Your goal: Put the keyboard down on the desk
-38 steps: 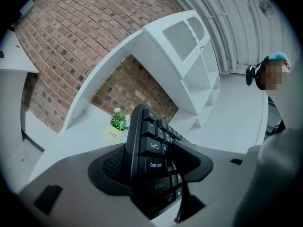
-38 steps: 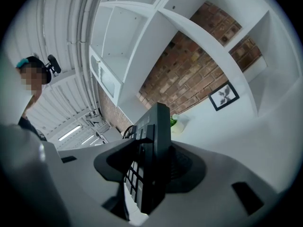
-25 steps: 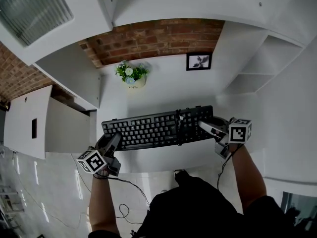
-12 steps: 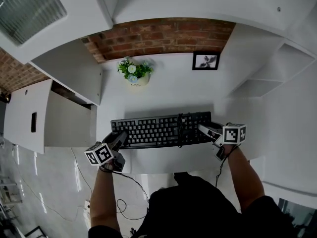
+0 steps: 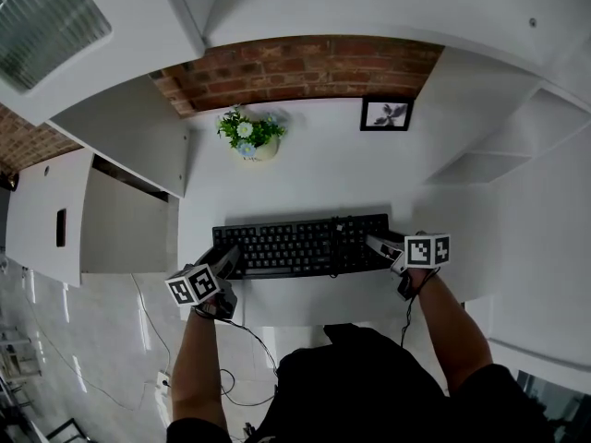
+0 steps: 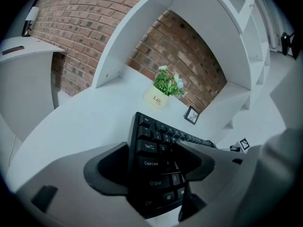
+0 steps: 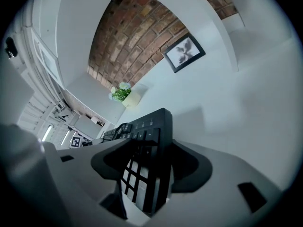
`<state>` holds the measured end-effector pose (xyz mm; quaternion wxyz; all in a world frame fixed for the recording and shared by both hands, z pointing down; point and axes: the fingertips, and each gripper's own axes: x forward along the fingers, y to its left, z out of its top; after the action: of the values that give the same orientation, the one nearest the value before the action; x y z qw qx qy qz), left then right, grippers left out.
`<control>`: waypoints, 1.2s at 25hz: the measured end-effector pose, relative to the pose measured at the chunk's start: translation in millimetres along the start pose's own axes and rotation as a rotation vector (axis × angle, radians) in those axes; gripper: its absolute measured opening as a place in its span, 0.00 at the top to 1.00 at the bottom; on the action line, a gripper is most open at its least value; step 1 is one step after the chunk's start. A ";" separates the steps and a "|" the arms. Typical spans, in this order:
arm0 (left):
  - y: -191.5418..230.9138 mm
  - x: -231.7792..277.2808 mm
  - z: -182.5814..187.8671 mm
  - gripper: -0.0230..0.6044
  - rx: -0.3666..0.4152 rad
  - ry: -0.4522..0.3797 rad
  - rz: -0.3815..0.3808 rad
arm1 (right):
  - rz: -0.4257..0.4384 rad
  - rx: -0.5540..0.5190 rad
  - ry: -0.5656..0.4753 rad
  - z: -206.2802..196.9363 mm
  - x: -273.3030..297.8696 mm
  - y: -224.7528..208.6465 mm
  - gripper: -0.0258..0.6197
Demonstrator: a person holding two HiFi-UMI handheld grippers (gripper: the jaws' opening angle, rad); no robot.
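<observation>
1. Keyboard [image 5: 305,245]: black, keys up, lying lengthwise on the white desk [image 5: 305,178], close to its front edge.
2. My left gripper [image 5: 224,258] is at the keyboard's left end. Its jaws are clamped on that end beside the Caps Lock and Shift keys.
3. My right gripper [image 5: 380,245] straddles the right end, at the number pad. Its jaws are opening; the keyboard sits between them, with a gap showing on the underside.
4. Further back on the desk, well apart from the keyboard: a potted plant [image 5: 246,137] at back left and a small framed picture [image 5: 386,114] at back right.
5. A brick wall [image 5: 295,67] stands behind both.
</observation>
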<state>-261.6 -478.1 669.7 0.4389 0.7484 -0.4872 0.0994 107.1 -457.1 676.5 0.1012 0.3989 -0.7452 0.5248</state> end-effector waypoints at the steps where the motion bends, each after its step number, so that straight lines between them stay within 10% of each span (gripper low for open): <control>1: 1.6 1.5 -1.9 0.47 0.001 0.005 0.014 | -0.011 0.000 0.004 -0.4 1.1 -1.9 0.57; 22: 11.6 0.9 -5.1 0.45 0.209 0.025 0.244 | -0.230 -0.128 0.025 -8.7 9.4 -17.3 0.54; 30: -2.9 -13.0 1.3 0.45 0.305 -0.028 0.283 | -0.345 -0.335 -0.041 -0.9 -0.8 -12.7 0.54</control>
<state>-266.2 -470.3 659.8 0.2952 0.7316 -0.5728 0.2224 116.3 -457.5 685.3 0.2390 0.5083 -0.7447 0.3605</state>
